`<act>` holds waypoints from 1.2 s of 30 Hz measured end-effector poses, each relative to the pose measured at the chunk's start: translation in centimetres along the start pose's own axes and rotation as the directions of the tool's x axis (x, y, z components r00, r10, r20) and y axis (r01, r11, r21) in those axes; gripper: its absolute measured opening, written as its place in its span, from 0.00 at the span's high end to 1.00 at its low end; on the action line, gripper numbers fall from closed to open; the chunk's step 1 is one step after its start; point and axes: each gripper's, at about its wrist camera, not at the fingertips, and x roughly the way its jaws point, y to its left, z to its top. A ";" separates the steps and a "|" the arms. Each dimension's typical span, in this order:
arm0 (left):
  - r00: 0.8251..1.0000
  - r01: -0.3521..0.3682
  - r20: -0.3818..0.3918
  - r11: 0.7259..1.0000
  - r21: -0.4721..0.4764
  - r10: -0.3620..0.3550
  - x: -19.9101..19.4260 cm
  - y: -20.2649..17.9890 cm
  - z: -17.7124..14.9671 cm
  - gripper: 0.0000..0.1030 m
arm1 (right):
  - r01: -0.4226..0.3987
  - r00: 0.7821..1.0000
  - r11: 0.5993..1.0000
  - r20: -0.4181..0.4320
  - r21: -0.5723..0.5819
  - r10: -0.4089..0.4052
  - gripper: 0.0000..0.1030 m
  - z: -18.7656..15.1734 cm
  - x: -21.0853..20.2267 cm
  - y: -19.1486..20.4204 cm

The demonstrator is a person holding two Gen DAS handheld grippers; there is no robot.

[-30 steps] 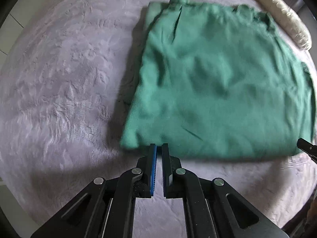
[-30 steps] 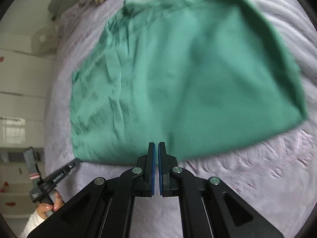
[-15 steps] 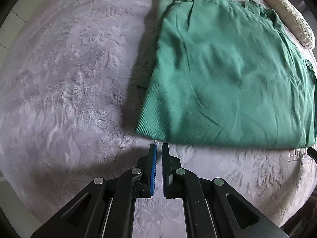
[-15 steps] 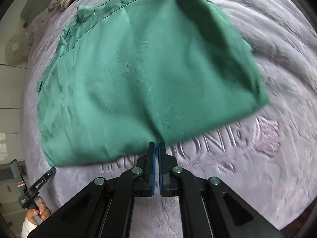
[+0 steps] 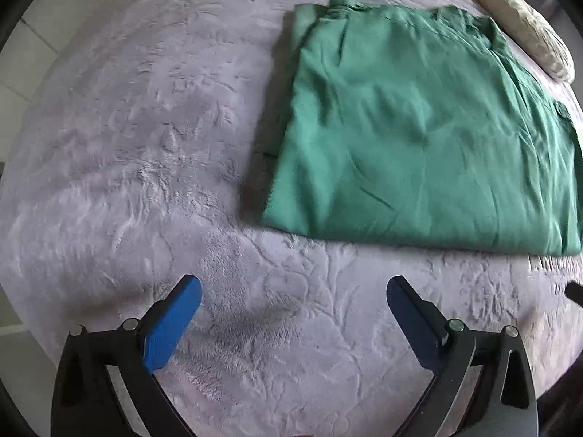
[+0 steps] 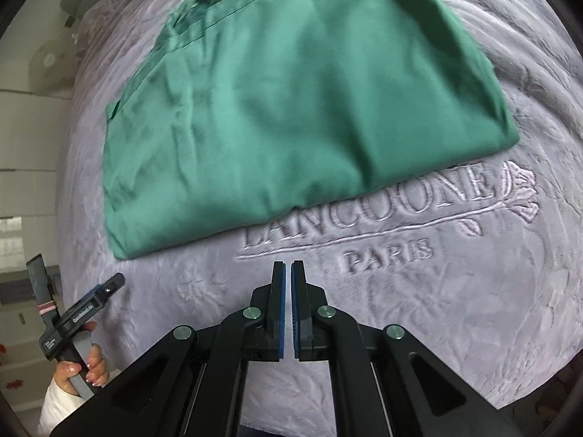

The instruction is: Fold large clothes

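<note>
A green garment [image 5: 419,127] lies folded flat on a lilac plush blanket [image 5: 145,145]; it also shows in the right wrist view [image 6: 291,91]. My left gripper [image 5: 293,293] is open and empty, set back from the garment's near left corner. My right gripper [image 6: 288,273] is shut on nothing, just short of the garment's near edge, over the embossed lettering. The left gripper also shows at the lower left of the right wrist view [image 6: 91,302], held by a hand.
A pale cushion [image 5: 528,32] lies at the far right beyond the garment. The blanket's embossed lettering [image 6: 382,211] sits in front of the garment. White floor and furniture lie past the bed's left edge [image 6: 22,182].
Both grippers have pulled back from the garment's near edge. My left gripper has gone from shut to wide open. The garment stays flat on the blanket.
</note>
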 end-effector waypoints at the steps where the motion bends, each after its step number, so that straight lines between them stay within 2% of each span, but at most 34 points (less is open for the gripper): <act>1: 1.000 0.001 0.000 1.000 -0.001 -0.001 -0.2 -0.1 -0.2 0.01 | 0.001 1.000 1.000 -0.001 -0.007 -0.001 0.97 -0.2 0.0 0.3; 4: 1.000 -0.008 0.006 1.000 0.005 0.008 -1.0 -0.2 -0.7 0.01 | 0.007 1.000 0.999 -0.008 -0.031 -0.008 0.92 -0.3 0.1 1.3; 5: 1.000 -0.008 0.009 1.000 0.005 0.008 -1.2 -0.2 -0.9 0.01 | 0.013 1.000 0.999 -0.007 -0.041 -0.013 0.82 -0.4 0.1 1.7; 6: 1.000 -0.006 0.011 1.000 0.005 0.006 -1.5 -0.5 -0.9 0.01 | 0.018 1.000 0.999 -0.003 -0.048 -0.018 0.61 -0.4 0.1 2.1; 7: 1.000 -0.001 0.013 1.000 0.005 0.001 -1.3 -0.1 -0.5 0.01 | 0.022 1.000 0.998 0.006 -0.057 -0.022 0.48 -0.5 -0.1 2.5; 8: 1.000 0.002 0.013 1.000 0.005 -0.003 -1.4 0.0 -0.3 0.01 | 0.024 1.000 0.997 0.015 -0.067 -0.023 0.31 -0.5 -0.3 2.9; 11: 1.000 -0.001 0.010 1.000 0.005 0.001 -2.1 0.1 -0.5 0.01 | 0.035 0.999 0.993 0.041 -0.117 -0.030 0.26 -0.6 -0.9 4.5; 12: 1.000 -0.003 0.010 1.000 0.005 0.003 -2.4 0.3 -0.1 0.01 | 0.038 0.998 0.990 0.051 -0.134 -0.031 0.20 -0.7 -1.0 5.0; 15: 1.000 -0.016 -0.001 1.000 -0.004 0.016 -2.4 1.0 0.3 0.01 | 0.068 0.995 0.980 0.090 -0.186 -0.052 0.17 -0.9 -1.4 6.7; 19: 1.000 0.019 -0.015 1.000 0.009 -0.019 -0.6 2.6 1.0 0.01 | 0.089 0.992 0.970 0.108 -0.225 -0.066 0.12 -1.2 -1.3 8.1; 20: 1.000 0.028 -0.015 1.000 0.013 -0.027 -0.3 3.0 1.0 0.01 | 0.084 0.993 0.969 0.099 -0.231 -0.063 0.00 -1.2 -1.0 8.3; 36: 0.996 0.069 0.046 0.997 0.020 -0.070 -1.6 6.4 2.5 0.01 | 0.052 0.999 0.976 0.021 -0.211 -0.048 0.00 -1.8 1.3 9.5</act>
